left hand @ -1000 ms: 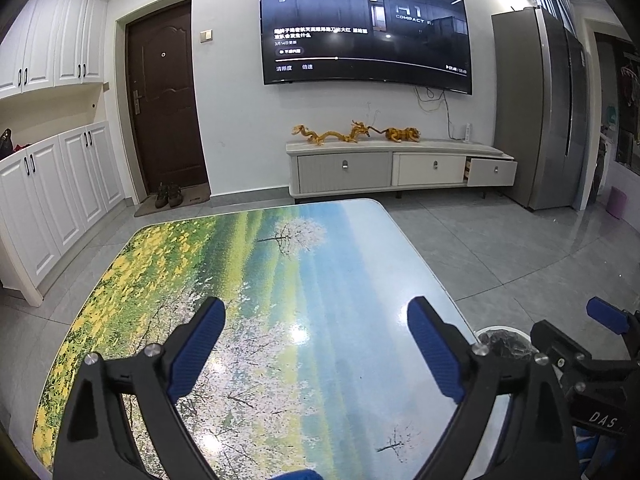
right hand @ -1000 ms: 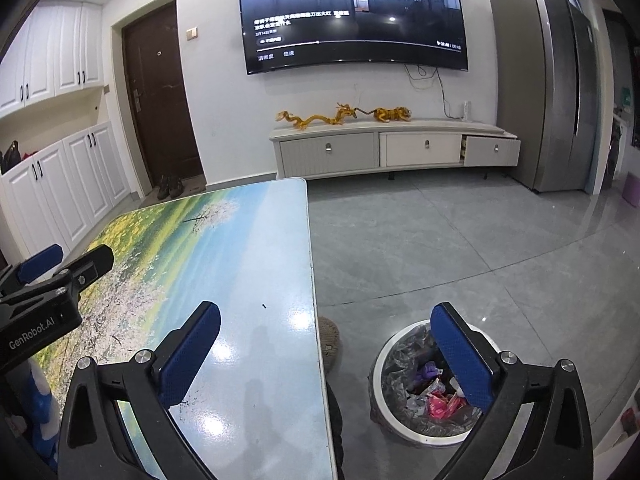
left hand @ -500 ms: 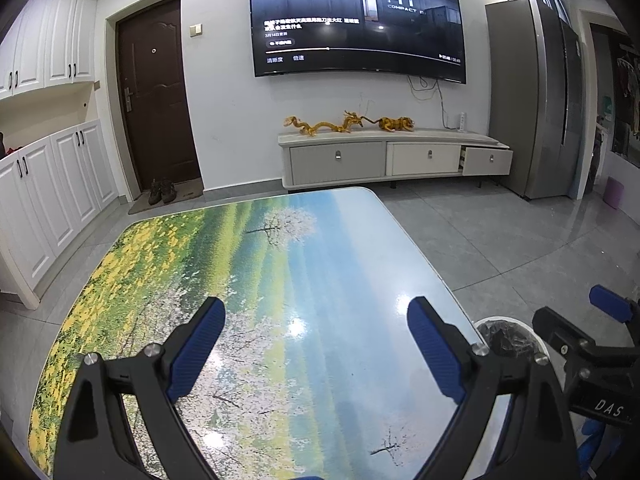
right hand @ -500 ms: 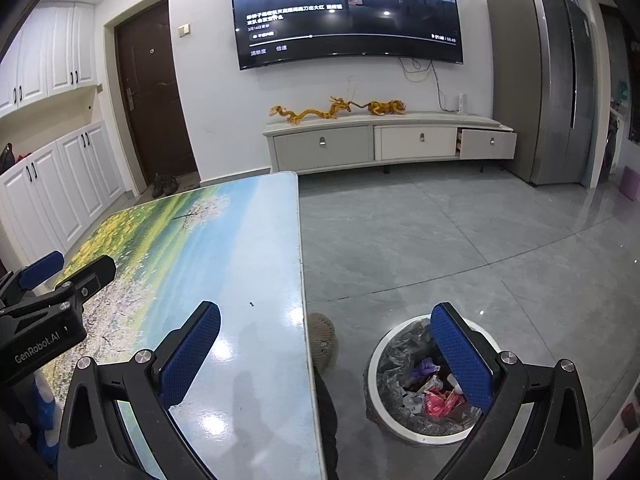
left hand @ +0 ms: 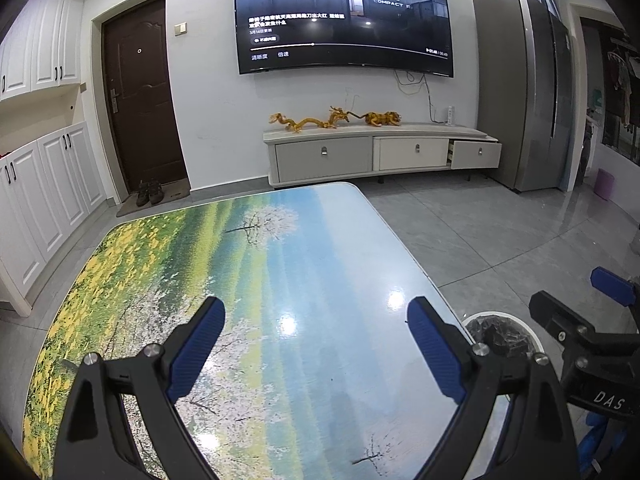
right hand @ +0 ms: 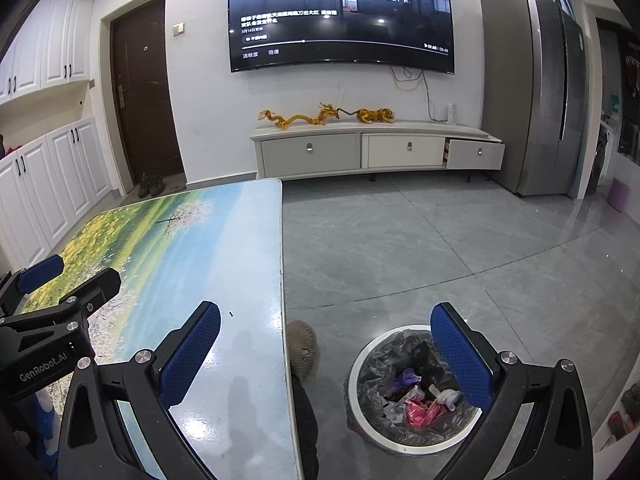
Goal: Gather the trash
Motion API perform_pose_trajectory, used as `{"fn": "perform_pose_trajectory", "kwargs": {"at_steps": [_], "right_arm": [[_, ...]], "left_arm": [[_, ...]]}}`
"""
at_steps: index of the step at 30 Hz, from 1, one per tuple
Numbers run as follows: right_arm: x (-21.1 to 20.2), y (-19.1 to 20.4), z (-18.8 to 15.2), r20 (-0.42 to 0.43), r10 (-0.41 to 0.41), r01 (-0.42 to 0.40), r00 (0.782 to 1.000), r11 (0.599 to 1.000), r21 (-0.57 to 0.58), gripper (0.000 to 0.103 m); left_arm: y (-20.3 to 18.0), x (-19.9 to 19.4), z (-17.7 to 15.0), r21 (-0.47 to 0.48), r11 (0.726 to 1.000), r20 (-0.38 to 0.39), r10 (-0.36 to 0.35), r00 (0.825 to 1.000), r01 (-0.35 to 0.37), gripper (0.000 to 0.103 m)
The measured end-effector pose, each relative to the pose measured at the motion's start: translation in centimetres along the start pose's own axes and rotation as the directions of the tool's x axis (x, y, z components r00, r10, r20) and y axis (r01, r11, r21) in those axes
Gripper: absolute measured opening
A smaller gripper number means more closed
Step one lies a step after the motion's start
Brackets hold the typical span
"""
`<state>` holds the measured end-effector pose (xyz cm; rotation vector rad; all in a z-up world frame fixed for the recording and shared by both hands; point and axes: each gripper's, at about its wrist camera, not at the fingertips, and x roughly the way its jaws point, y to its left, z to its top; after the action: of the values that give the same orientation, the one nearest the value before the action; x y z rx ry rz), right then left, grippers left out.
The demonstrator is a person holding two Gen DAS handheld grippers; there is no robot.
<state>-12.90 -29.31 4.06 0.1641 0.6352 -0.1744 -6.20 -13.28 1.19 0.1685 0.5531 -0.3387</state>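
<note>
Lower right of the right wrist view — trash bin (right hand: 362, 364) with wrappers (right hand: 420, 410) sits between the spread right gripper (right hand: 326, 350) pads; left gripper (left hand: 316, 344) spread too — nothing held.

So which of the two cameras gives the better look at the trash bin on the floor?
The right wrist view. It shows the trash bin nearly whole, with its black liner and colourful wrappers inside. In the left wrist view the trash bin is only a partial rim and liner behind the gripper.
</note>
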Motion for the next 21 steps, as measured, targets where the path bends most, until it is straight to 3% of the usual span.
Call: {"fn": "perform_pose_trajectory", "kwargs": {"at_steps": [21], "right_arm": [[0.50, -0.76, -0.03, 0.000, -0.046, 0.046, 0.999, 0.999, -0.003, 0.103]], "left_arm": [[0.22, 0.90, -0.08, -0.006, 1.000, -0.019, -0.009, 1.000, 0.009, 0.093]]}}
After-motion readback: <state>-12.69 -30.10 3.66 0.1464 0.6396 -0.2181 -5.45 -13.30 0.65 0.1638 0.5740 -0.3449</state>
